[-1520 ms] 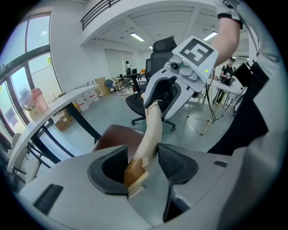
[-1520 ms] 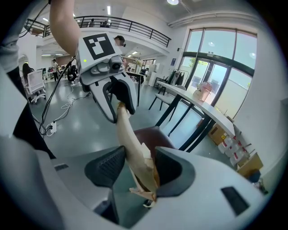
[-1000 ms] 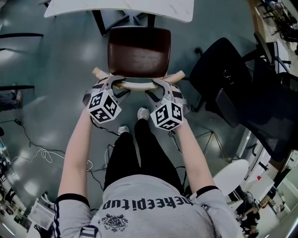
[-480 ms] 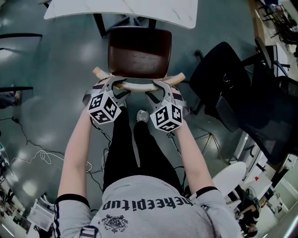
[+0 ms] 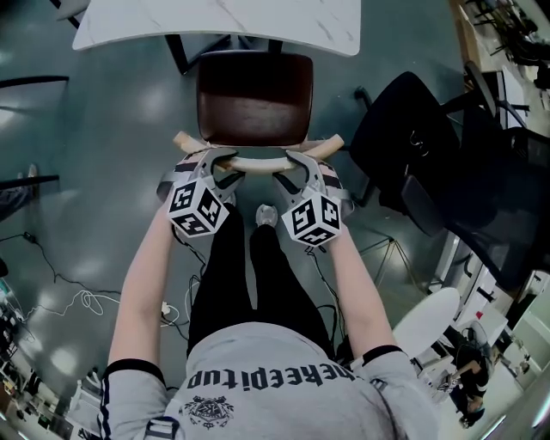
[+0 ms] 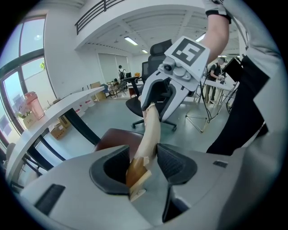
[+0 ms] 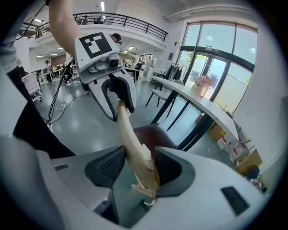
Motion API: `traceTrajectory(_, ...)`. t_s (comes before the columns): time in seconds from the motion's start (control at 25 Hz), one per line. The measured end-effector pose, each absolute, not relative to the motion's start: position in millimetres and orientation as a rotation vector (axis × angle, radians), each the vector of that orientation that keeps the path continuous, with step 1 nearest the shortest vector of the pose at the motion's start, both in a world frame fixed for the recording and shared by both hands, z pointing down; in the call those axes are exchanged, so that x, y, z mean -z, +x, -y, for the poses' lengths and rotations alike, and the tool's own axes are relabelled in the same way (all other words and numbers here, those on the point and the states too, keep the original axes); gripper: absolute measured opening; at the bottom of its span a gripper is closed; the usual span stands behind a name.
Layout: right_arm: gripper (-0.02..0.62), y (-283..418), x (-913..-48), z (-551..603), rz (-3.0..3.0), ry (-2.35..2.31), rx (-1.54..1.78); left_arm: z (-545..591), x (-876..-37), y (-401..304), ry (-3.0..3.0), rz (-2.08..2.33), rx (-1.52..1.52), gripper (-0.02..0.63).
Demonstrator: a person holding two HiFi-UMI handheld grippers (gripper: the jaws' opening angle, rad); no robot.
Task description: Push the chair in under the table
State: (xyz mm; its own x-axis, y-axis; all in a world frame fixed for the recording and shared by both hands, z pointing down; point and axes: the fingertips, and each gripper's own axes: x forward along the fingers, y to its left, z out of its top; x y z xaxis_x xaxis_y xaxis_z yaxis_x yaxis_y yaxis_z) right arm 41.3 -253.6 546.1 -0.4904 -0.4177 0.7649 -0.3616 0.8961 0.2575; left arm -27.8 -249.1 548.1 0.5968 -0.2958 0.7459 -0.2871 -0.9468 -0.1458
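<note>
Left tongs (image 5: 225, 162) closing, right tongs (image 5: 284, 165) wide, both straddle dark-seated chair's (image 5: 253, 94) pale curved backrest (image 5: 258, 161).

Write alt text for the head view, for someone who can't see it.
Seen from above, a person holds left tongs and right tongs around the pale curved back rail of a brown-seated chair, the left jaws closing. The seat's far edge reaches a white table's edge; a black office chair stands at right.
</note>
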Motion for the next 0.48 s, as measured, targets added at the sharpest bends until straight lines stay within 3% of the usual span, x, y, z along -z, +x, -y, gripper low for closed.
traceTrajectory(0.48, 0.213, 21, -542, 268, 2.096, 0.618, 0.067, 267, -546, -48, -2.79, -0.47, 1.31, 0.202)
